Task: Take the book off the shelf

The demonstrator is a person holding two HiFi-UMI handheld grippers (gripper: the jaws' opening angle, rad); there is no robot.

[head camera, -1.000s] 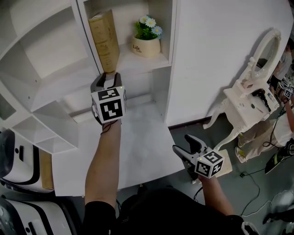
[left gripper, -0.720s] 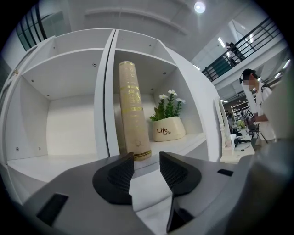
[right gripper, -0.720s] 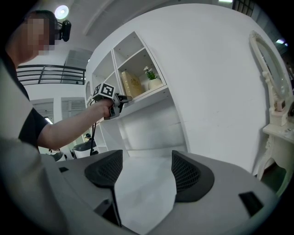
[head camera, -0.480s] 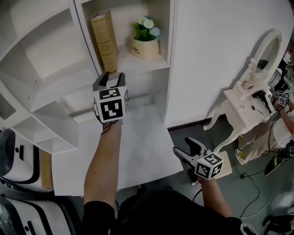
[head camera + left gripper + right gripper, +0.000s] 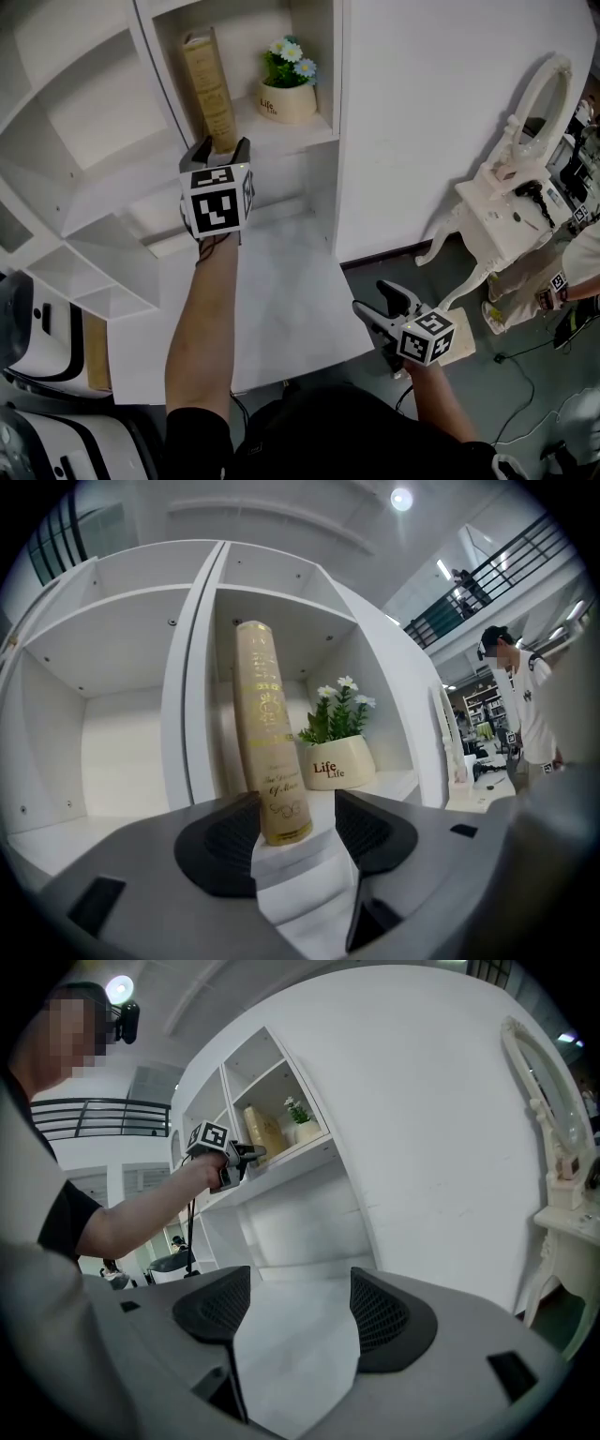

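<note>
A tall beige book (image 5: 208, 89) with gold print stands upright at the left of a white shelf compartment (image 5: 281, 131). My left gripper (image 5: 218, 148) is held level just in front of the shelf's edge, below the book's foot. In the left gripper view the book (image 5: 270, 733) rises right ahead, its lower end near the left pad (image 5: 230, 841). The left gripper (image 5: 295, 827) is open, its jaws have just been opening, and the pads do not press on the book. My right gripper (image 5: 380, 305) hangs low at the right, open and empty (image 5: 295, 1312).
A cream flower pot (image 5: 286, 94) with daisies stands to the right of the book in the same compartment. A white desk top (image 5: 272, 291) lies below the shelves. A white dressing table with a mirror (image 5: 516, 206) stands at the right. A person (image 5: 520, 705) stands far right.
My left gripper has moved up and forward to the edge of the book's shelf, and its jaws stand wider apart. The right gripper has stayed where it was.
</note>
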